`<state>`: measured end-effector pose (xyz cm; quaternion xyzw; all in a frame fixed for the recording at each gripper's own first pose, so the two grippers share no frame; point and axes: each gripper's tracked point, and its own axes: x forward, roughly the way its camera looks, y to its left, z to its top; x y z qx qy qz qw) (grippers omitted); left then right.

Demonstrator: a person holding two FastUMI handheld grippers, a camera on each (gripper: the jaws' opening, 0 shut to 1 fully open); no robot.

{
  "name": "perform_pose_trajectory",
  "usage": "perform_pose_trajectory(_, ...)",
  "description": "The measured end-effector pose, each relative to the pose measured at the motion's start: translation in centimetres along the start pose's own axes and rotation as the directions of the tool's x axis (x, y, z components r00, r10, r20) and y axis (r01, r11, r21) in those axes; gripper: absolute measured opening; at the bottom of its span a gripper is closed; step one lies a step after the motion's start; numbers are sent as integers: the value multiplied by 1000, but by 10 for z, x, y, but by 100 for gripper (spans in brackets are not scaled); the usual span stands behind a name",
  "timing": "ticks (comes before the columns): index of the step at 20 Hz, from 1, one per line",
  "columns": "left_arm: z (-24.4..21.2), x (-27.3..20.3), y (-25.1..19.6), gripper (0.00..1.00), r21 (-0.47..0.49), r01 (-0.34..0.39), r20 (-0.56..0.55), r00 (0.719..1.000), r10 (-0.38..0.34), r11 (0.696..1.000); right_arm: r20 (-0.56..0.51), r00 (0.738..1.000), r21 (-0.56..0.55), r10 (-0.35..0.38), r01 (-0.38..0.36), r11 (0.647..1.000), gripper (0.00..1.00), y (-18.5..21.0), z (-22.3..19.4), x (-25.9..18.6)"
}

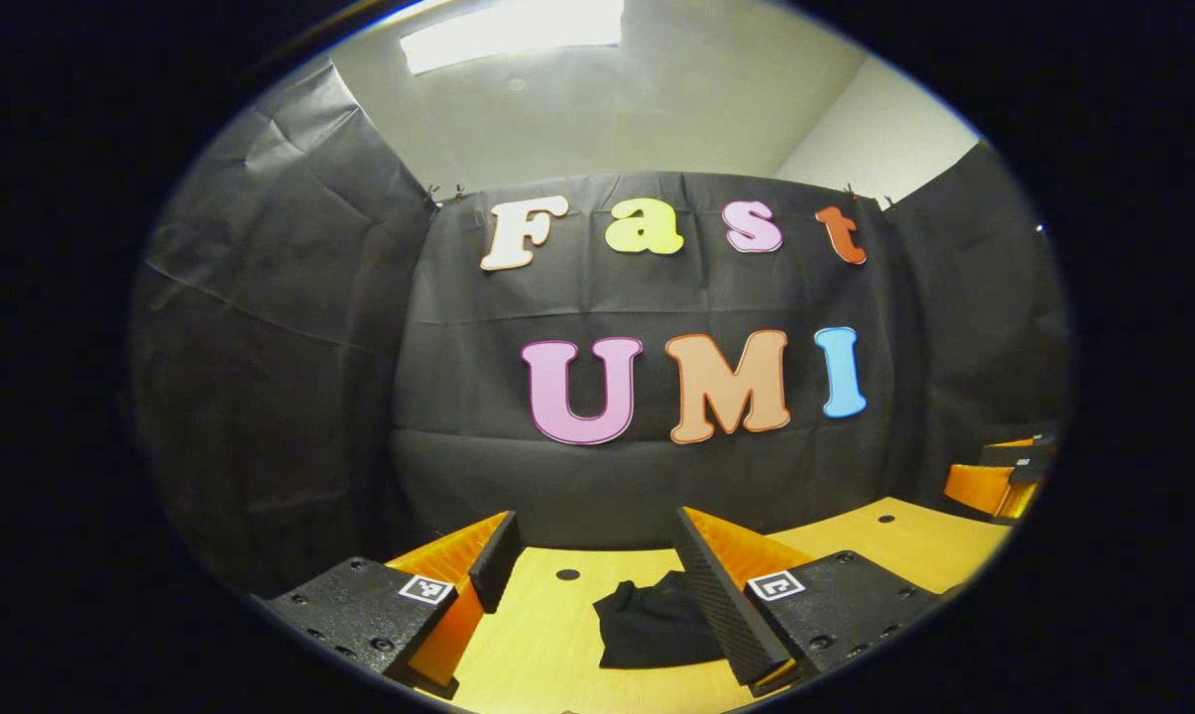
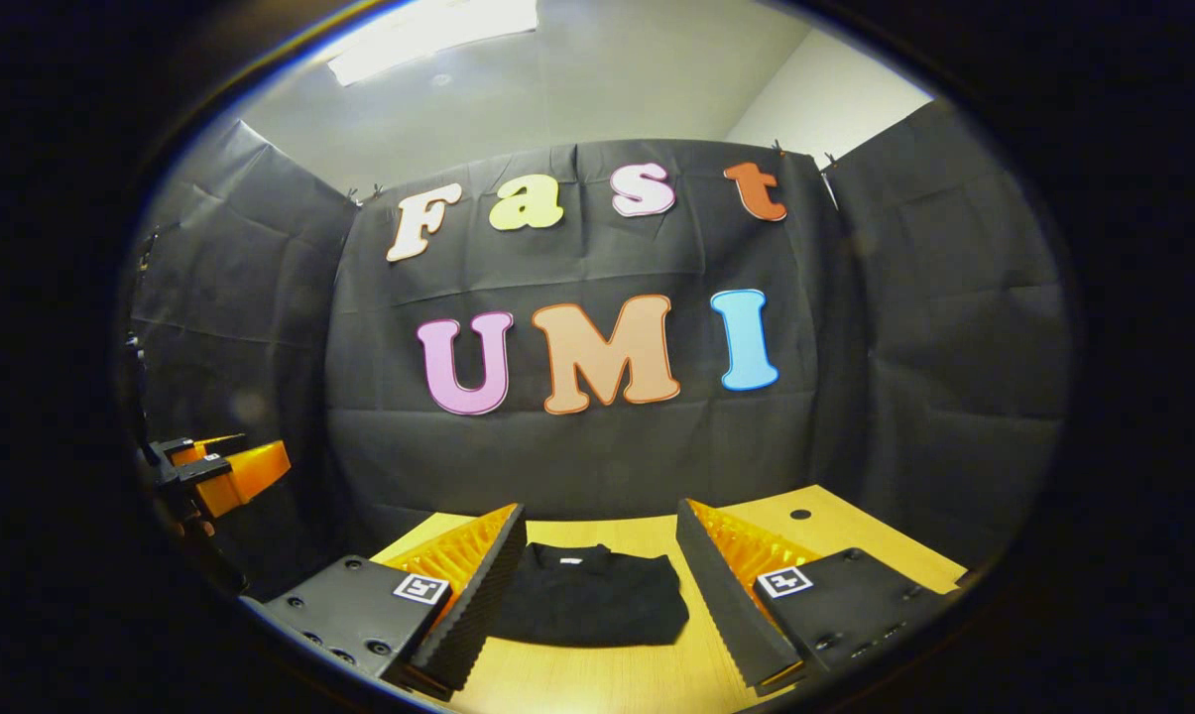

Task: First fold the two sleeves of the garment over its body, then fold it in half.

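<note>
Your left gripper (image 1: 597, 555) hung above the wooden table (image 1: 904, 540) with its two fingers spread wide and nothing between them, and your right gripper (image 2: 602, 550) did the same, fingers parted and holding nothing. In the left gripper view the black garment (image 1: 657, 620) lay on the table at about five o'clock from the middle of the picture, bunched low near the inner face of the right-hand finger (image 1: 721, 595), which covered its edge. In the right gripper view the garment (image 2: 587, 600) sat at six o'clock, spread flatter, its neck opening turned toward the black cloth wall (image 2: 597, 456), and it lay between the two fingers, its left edge hidden behind one. The other gripper (image 2: 225, 471) showed at nine o'clock there, well apart from the garment, and at three o'clock in the left gripper view
</note>
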<state>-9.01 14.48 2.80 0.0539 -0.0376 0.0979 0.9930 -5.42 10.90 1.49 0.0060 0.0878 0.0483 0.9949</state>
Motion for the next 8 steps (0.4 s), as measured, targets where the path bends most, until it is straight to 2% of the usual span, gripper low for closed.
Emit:
perform_pose_trajectory(3,9,-5,5,92,-18,-5,22,1000,6,1000,27,1000,31,-7,6,1000,96,-2,9,-10)
perform_pose_trajectory(4,9,-5,7,94,-20,-10,20,1000,11,1000,29,999,29,-12,11,1000,96,-4,9,-12)
perform_pose_trajectory(5,8,-7,7,94,-19,-11,16,1000,11,1000,31,999,23,-18,17,1000,92,-6,10,-14)
perform_pose_trajectory(6,8,-8,9,89,-17,-10,13,1000,10,1000,39,999,18,-24,23,1000,92,-8,12,-16)
perform_pose_trajectory(7,9,-10,9,92,-13,-8,12,1000,8,1000,44,999,16,-21,21,1000,96,-7,14,-18)
perform_pose_trajectory(8,11,-11,8,94,-4,-6,17,1000,6,1000,47,999,15,-18,17,1000,92,-5,16,-19)
